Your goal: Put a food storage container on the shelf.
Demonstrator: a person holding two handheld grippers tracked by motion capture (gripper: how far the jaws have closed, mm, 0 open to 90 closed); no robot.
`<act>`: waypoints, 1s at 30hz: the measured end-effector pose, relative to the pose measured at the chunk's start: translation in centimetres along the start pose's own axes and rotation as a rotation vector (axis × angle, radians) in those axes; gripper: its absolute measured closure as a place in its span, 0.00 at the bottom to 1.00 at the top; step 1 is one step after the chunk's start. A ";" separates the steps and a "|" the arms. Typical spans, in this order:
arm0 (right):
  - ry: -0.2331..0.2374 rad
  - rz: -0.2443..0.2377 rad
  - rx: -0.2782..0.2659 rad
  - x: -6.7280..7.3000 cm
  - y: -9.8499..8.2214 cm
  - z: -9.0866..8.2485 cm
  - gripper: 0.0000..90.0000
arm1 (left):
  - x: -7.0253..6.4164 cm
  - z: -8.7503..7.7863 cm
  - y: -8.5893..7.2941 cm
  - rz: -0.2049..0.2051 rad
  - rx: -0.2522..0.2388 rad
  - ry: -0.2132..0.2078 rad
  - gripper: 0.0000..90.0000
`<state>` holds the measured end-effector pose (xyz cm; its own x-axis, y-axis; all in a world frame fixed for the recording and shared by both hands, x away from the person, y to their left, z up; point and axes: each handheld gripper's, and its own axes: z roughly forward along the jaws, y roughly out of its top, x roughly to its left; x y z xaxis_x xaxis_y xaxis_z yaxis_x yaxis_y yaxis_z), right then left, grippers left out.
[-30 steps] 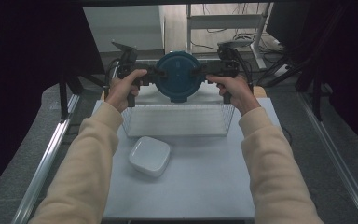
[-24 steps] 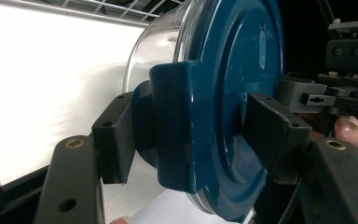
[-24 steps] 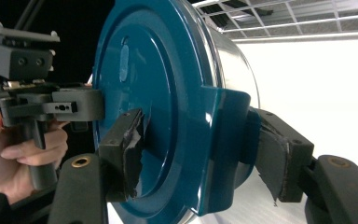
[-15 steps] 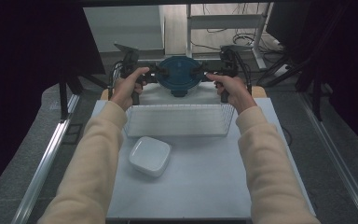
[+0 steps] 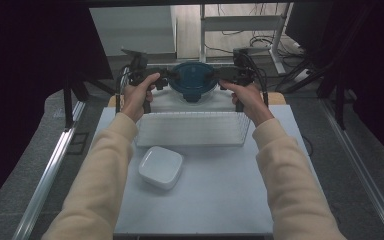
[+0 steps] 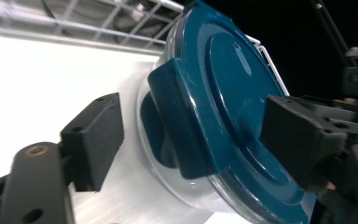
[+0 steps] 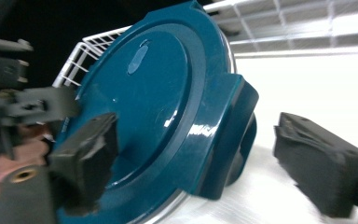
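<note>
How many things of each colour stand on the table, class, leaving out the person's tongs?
Teal: 1, the round clear plastic container with teal clip lid
White: 2, the white wire rack and the white rounded-square dish
Total: 3

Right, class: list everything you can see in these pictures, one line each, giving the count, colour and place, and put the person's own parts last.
Lidded container: one, teal lid on a clear body, far edge of the table, between the two grippers.
Wire rack: one, white, mid-table, in front of the container.
Square dish: one, white, near side of the rack, left of centre.
Table: one, pale grey-white top.
Left gripper: one, black, jaws open, one on each side of the lid's clip, not pressing.
Right gripper: one, black, jaws open, one on each side of the opposite clip.
Sleeves: two, cream, entering from the bottom.
</note>
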<state>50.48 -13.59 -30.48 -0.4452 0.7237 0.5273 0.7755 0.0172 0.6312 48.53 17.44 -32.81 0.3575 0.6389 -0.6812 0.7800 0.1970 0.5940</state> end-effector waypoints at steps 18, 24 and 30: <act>-0.042 -0.259 -0.039 1.9 -6.7 -5.5 0.18 | -0.7 -6.9 -8.6 0.287 -0.029 0.090 0.26; -0.033 -0.310 -0.031 0.6 -11.0 -6.4 0.20 | -0.2 -8.2 -12.6 0.341 -0.018 0.123 0.27; -0.040 -0.324 -0.031 -0.7 -14.6 -7.4 0.21 | 0.4 -8.9 -16.4 0.346 0.018 0.083 0.28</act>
<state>36.15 -19.46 -35.78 -0.6483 0.7107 0.2732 0.5817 0.2307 0.7800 31.31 21.13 -38.99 0.5597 0.7239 -0.4033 0.6291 -0.0544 0.7754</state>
